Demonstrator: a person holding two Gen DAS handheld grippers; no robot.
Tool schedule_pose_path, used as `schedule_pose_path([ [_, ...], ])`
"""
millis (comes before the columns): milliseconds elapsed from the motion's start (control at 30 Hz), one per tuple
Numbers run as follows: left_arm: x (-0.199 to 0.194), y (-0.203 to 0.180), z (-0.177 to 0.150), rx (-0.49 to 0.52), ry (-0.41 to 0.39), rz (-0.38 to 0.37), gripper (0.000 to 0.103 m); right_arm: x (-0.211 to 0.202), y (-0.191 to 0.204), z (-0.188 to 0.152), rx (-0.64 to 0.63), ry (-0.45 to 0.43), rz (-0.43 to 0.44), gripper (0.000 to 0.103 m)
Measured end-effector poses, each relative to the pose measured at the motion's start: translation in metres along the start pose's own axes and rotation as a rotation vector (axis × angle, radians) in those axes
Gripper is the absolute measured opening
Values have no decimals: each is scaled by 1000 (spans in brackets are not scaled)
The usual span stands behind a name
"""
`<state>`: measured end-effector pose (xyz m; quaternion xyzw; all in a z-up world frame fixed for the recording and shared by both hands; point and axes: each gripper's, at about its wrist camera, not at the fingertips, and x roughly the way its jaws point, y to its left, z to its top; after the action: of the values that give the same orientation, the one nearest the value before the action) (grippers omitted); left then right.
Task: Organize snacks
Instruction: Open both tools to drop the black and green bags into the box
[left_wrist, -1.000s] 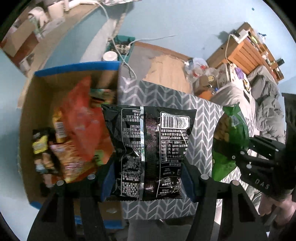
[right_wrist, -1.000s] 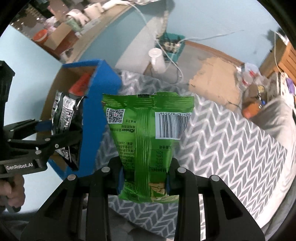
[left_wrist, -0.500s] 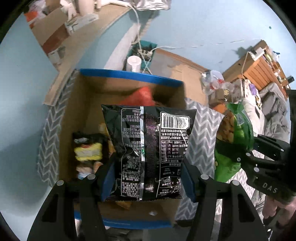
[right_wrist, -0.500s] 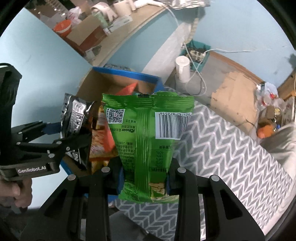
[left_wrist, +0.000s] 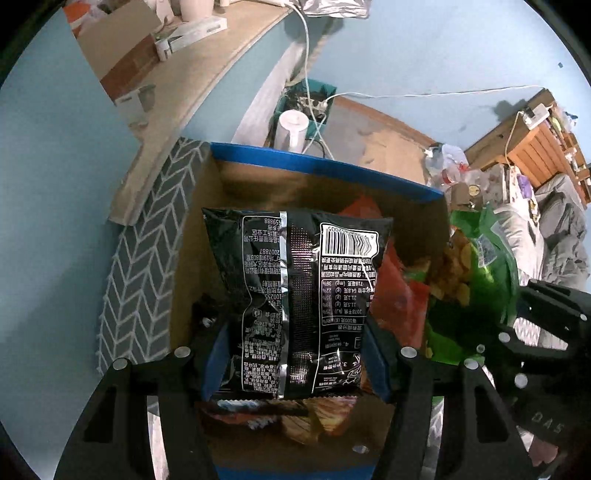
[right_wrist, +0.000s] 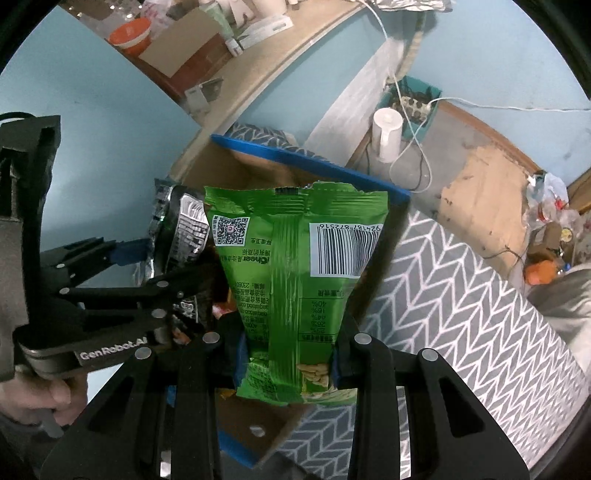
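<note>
Left gripper (left_wrist: 295, 354) clamped on the lower sides of a black snack bag (left_wrist: 295, 306), printed back and barcode facing the camera, bag hanging upright over the open cardboard box (left_wrist: 325, 186). Blue pads pressed against both edges of the bag, fingers held moderately apart by its width. Inside the box, below and behind the black bag: a red packet (left_wrist: 395, 295) toward the right wall and several smaller wrappers near the front edge, too blurred to identify. Blue-taped rim (left_wrist: 321, 160) running along the far edge of the box. Right gripper (right_wrist: 286, 358) pinched narrowly on the bottom of a green snack bag (right_wrist: 295, 280), QR code and barcode visible, top seam torn-looking; bag held upright above the box's right corner, just beside the black bag. Box resting on a grey chevron-patterned cloth (right_wrist: 461, 314), close to its far left corner. A hand (right_wrist: 40, 398) visible at lower left of the right wrist view, gripping the left tool's handle. White cylindrical container (right_wrist: 386, 134) and cables on the floor beyond the box.
</note>
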<state>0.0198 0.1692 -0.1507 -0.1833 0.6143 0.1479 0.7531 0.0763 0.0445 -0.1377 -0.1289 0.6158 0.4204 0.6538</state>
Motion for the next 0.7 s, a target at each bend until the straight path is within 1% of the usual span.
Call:
schedule_pose_path([
  [167, 9, 13, 6, -33, 17, -16, 64, 13, 9, 7, 13, 24, 8, 37],
  [233, 9, 17, 7, -41, 17, -21, 67, 11, 12, 7, 10, 15, 10, 37],
  [267, 8, 17, 6, -38, 15, -21, 71, 8, 13, 8, 11, 7, 16, 40],
  [300, 8, 18, 7, -34, 12, -19, 74, 6, 13, 8, 13, -2, 13, 46],
  [333, 5, 18, 6, -26, 3, -11, 78, 3, 14, 8, 12, -10, 4, 49],
  [367, 4, 18, 6, -20, -4, -3, 80, 0, 14, 7, 11, -17, -3, 52],
  [400, 2, 18, 6, -15, -7, 3, 80, -3, 14, 7, 13, -24, -5, 53],
  [533, -10, 18, 0, -6, -26, 9, 80, -16, 10, 4, 28, -45, -15, 53],
  [600, -17, 17, -3, -6, -40, 7, 80, -25, 9, 0, 32, -61, -31, 58],
  [700, -29, 15, -9, -3, -59, 1, 80, -39, 9, -6, 29, -86, -46, 59],
])
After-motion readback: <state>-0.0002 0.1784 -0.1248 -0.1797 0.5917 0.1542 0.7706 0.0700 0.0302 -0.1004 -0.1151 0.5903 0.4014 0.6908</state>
